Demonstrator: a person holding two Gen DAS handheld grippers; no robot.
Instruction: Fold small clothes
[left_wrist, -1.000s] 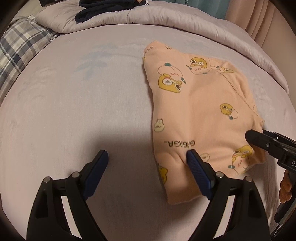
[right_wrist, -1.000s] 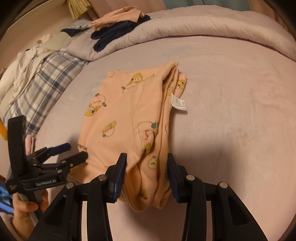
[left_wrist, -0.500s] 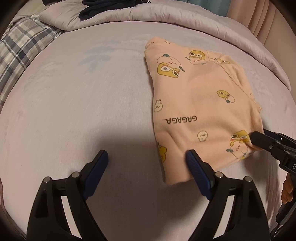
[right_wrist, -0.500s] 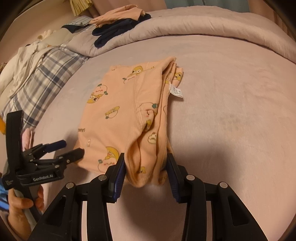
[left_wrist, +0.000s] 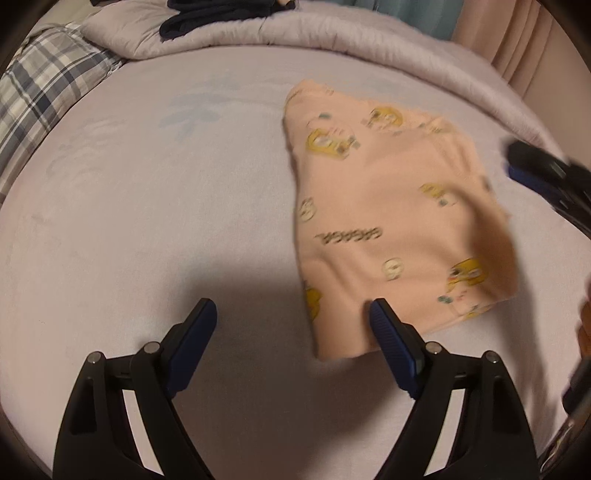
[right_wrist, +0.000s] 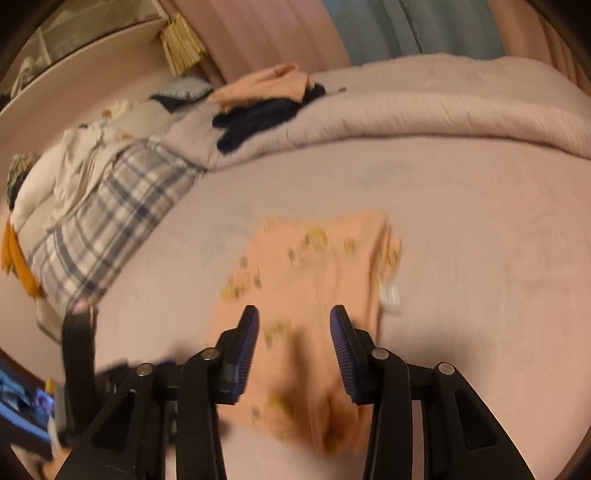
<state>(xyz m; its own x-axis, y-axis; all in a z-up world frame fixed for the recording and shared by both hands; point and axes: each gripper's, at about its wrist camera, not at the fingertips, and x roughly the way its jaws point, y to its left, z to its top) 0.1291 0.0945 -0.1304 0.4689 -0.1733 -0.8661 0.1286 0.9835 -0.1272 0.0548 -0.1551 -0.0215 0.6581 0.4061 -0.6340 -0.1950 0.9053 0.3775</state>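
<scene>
A bed (left_wrist: 147, 206) with a pale lilac sheet carries 1 folded peach garment (left_wrist: 388, 221) printed with yellow ducks. A rolled lilac duvet (right_wrist: 424, 110) lies along the far edge, and a plaid blanket (right_wrist: 110, 221) lies beside it.

A bed covered by a pale lilac sheet (left_wrist: 155, 206) fills the near and middle ground. A rolled quilt (right_wrist: 424, 110) of the same colour lies along its far edge. A plaid blanket (right_wrist: 110, 221) and white bedding (right_wrist: 66, 173) lie at the far left. Behind the bed hang pink curtains (right_wrist: 258, 33) and a teal curtain (right_wrist: 406, 26); a straw-coloured tassel (right_wrist: 183, 48) hangs at the left. Lighting is warm and dim.
</scene>
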